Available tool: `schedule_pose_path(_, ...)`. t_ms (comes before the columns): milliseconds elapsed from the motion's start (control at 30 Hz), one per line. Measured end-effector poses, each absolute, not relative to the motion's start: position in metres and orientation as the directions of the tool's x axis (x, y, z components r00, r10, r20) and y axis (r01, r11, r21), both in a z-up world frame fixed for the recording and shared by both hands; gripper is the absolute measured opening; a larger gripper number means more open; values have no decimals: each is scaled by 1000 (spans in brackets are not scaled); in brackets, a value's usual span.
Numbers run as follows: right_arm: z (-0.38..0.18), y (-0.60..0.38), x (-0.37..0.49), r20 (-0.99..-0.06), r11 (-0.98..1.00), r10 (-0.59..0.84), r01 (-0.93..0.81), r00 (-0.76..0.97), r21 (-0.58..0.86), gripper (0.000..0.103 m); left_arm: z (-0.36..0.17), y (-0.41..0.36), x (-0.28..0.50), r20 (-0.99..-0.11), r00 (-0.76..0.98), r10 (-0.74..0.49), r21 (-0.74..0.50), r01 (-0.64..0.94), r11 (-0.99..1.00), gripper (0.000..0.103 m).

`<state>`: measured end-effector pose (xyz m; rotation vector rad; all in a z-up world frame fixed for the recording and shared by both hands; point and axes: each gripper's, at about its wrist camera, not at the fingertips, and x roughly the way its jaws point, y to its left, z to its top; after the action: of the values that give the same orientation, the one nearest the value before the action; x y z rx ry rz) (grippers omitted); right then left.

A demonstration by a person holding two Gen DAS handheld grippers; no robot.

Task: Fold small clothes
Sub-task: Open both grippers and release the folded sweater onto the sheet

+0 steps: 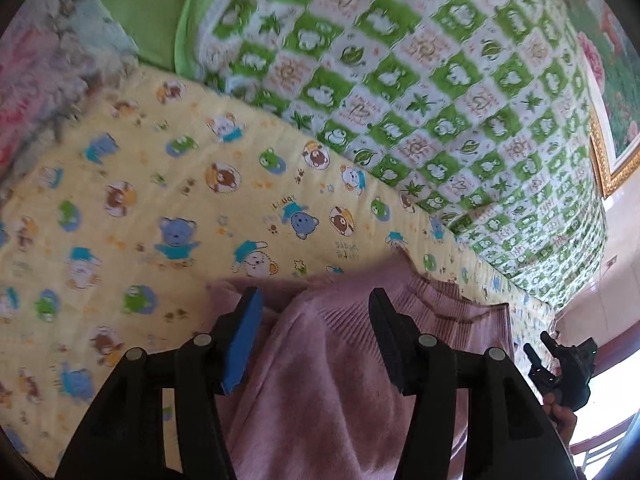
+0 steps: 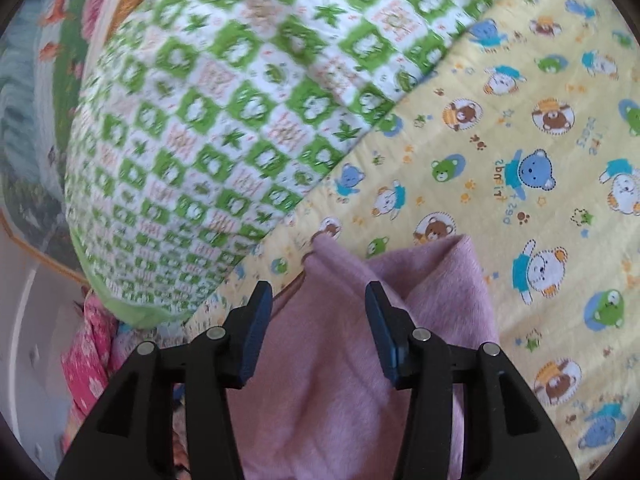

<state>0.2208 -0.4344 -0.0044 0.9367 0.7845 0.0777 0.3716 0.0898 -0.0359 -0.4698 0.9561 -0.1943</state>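
Pink knit garment (image 1: 320, 360) lying on yellow bear-print sheet (image 1: 140, 200), at near edge of bed, partly folded, ribbed band visible toward far right side. Same garment (image 2: 340, 360) in right wrist view, fuzzy surface up, two raised corners pointing toward far side of sheet (image 2: 520, 160).

Left gripper (image 1: 316, 300) over garment, jaws apart, blue pad on left finger showing; cloth lying below and between fingers, pads not pressing on it. Nothing clamped.

Right gripper (image 2: 318, 294) also above garment, jaws apart, blue pads facing inward with a gap; cloth under gap, not pinched. Also seen small at lower right of left wrist view (image 1: 538, 348), with part of a hand (image 1: 562, 412) behind it.

Green-and-white patterned quilt (image 1: 420, 80) bunched on far part of bed, its edge overlapping yellow sheet; same quilt (image 2: 220, 120) fills upper left in right wrist view. Plain green cloth (image 1: 136, 12) at far left corner beside quilt. Pink flowered fabric (image 2: 90, 360) at bed edge below quilt, left of right gripper. Gold-framed flower picture (image 1: 612, 92) on wall past quilt. Both views motion-blurred, fine detail unclear.
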Motion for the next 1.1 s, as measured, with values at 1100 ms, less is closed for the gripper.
schedule_pose_path(1100, -42, -376, 288, -783, 931, 180, 155, 595, 331, 14, -85, -27, 423, -862, 446, -240, -150, 227, 962, 27)
